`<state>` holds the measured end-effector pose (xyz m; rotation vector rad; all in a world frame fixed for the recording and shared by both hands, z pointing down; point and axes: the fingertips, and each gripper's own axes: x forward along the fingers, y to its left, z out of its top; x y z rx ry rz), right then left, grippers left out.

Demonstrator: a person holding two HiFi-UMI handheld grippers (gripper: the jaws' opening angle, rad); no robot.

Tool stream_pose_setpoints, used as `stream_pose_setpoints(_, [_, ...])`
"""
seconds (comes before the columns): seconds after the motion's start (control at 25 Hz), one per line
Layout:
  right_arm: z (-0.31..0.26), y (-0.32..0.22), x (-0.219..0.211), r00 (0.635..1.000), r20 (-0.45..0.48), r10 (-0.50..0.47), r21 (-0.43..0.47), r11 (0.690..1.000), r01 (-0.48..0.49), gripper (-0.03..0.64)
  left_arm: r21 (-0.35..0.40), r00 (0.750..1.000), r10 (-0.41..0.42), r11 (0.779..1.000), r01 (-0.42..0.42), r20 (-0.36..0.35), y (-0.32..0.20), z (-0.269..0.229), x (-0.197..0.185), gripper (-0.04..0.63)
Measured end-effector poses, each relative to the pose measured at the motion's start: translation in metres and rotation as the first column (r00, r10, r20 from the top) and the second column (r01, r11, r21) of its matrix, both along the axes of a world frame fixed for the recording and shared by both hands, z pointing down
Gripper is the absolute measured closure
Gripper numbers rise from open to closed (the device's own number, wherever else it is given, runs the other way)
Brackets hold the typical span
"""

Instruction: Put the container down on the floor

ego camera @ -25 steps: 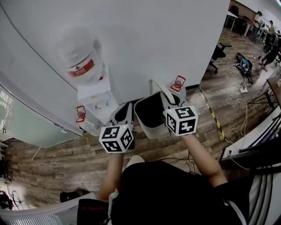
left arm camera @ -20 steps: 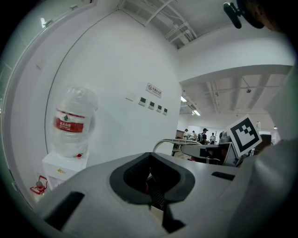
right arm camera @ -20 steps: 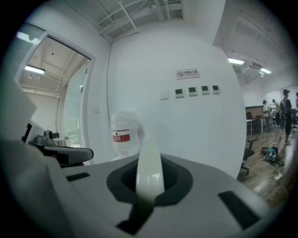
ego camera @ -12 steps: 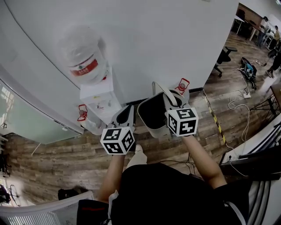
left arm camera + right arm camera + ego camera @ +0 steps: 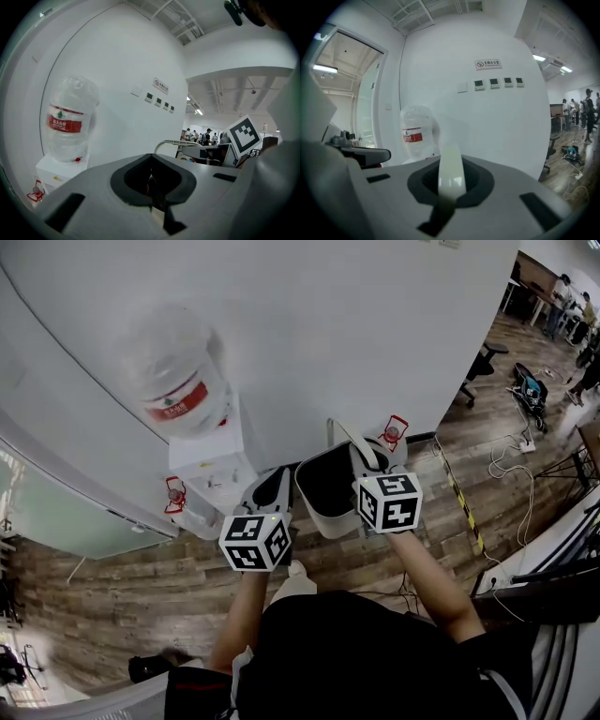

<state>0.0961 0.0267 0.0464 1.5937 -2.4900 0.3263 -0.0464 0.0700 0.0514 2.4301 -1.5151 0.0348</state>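
A white container (image 5: 322,519) with a dark inside hangs by its thin white handle (image 5: 348,431) over the wooden floor, close to the white wall. My right gripper (image 5: 371,461) is shut on that handle (image 5: 451,172), which runs up between its jaws (image 5: 451,186). My left gripper (image 5: 270,487) is just left of the container and apart from it. Its jaws (image 5: 152,188) look shut with nothing in them; from there the handle (image 5: 171,142) shows ahead. I cannot tell whether the container's base touches the floor.
A water dispenser (image 5: 212,468) with a big bottle (image 5: 176,371) stands against the wall left of the container. Small red-framed items (image 5: 393,430) sit by the wall. Yellow-black floor tape (image 5: 460,495), cables (image 5: 511,460), an office chair (image 5: 482,362) and a desk edge (image 5: 553,568) lie to the right.
Both grippers and the container have drifted slightly toward the wall and the dispenser. The right gripper's hold on the handle is unchanged.
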Motion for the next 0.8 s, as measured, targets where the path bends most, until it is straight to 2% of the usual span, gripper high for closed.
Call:
stream_pose_setpoints(0.48, [-0.003,-0.086,-0.051,1.0,-0.007,0.024,-0.021,0.999,-0.024,0.589,-0.009,0.999,0.005,1.0,-0.005,-0.04,-0.09,-0.006,-0.056,0.583])
stream_pose_setpoints(0.8, [-0.006,-0.124,-0.082,0.999,-0.017,0.05,-0.042,0.998,-0.051,0.589,-0.036,0.998,0.019,0.999,-0.022,-0.065,-0.124,-0.004,-0.093,0.583])
